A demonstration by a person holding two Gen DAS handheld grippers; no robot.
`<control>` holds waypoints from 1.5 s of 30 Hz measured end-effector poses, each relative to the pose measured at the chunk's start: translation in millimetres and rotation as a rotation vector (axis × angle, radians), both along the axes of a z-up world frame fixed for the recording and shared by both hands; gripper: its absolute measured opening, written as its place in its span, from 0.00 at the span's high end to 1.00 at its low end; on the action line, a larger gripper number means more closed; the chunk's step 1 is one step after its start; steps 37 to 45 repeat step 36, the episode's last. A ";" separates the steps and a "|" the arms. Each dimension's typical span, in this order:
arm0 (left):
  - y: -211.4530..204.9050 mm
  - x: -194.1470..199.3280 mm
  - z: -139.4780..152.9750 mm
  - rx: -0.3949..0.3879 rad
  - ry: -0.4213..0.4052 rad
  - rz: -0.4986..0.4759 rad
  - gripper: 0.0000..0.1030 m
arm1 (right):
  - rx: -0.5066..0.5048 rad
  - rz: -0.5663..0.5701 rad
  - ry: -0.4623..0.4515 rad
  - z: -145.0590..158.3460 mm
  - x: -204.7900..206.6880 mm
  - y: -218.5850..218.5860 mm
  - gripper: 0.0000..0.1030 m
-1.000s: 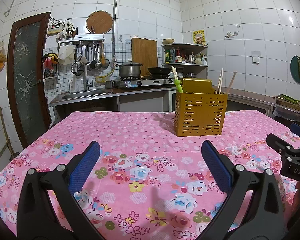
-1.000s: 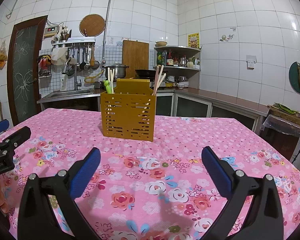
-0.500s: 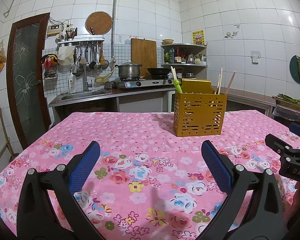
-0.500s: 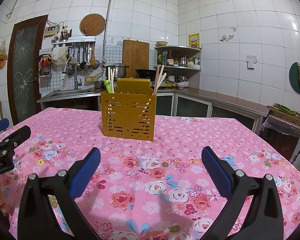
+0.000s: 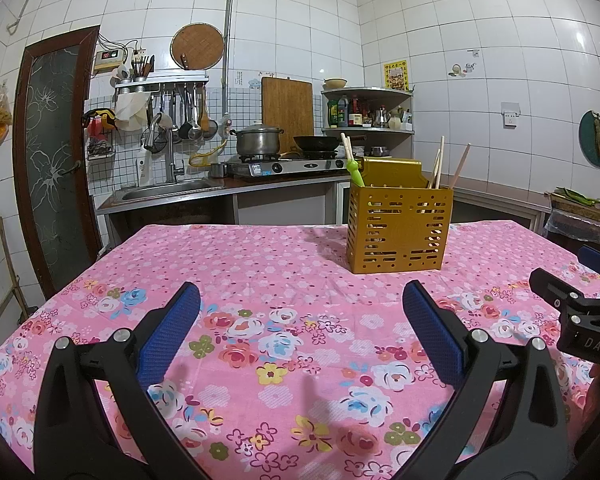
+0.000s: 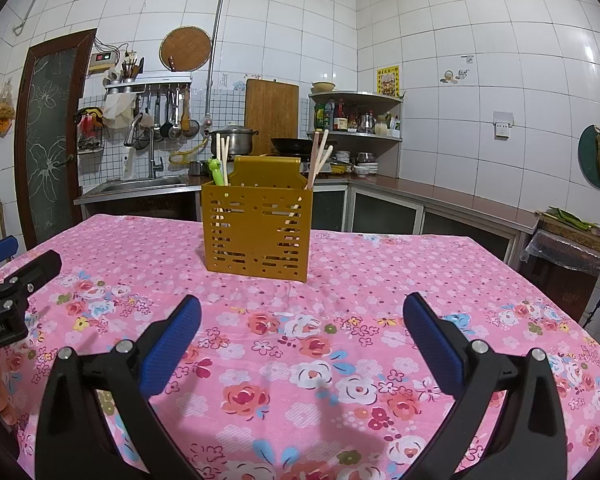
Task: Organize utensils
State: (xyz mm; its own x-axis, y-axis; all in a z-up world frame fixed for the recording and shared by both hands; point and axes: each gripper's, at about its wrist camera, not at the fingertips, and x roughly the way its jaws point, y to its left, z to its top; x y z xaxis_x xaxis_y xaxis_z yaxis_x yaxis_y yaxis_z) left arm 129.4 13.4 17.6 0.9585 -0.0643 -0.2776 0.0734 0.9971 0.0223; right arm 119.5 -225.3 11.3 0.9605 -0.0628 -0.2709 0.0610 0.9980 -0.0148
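A yellow slotted utensil holder (image 5: pixel 398 230) stands on the pink floral tablecloth (image 5: pixel 260 272), also in the right wrist view (image 6: pixel 258 234). It holds wooden chopsticks (image 6: pixel 318 158) on its right and pale chopsticks with a green piece (image 6: pixel 217 168) on its left. My left gripper (image 5: pixel 302 300) is open and empty, low over the cloth, well short of the holder. My right gripper (image 6: pixel 302 312) is open and empty, facing the holder. Each gripper shows at the edge of the other's view.
A kitchen counter (image 5: pixel 220 192) with a sink, a gas stove and a pot (image 5: pixel 258 140) runs behind the table. A corner shelf (image 6: pixel 356 120) carries bottles. A dark door (image 5: pixel 54 160) is at the left. A lower counter (image 6: pixel 460 204) runs along the right wall.
Both views shifted very slightly; the holder sits a little higher in each frame. Both grippers stay open and empty.
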 end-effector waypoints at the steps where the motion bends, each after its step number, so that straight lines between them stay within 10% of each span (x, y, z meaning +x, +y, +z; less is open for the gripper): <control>1: 0.0 -0.1 0.0 0.000 -0.001 0.000 0.05 | 0.000 0.000 0.000 0.1 -0.1 0.8 0.04; 45: -1.4 0.4 2.5 0.004 -0.009 -0.008 0.05 | -0.003 0.002 0.000 0.2 -0.6 0.3 0.04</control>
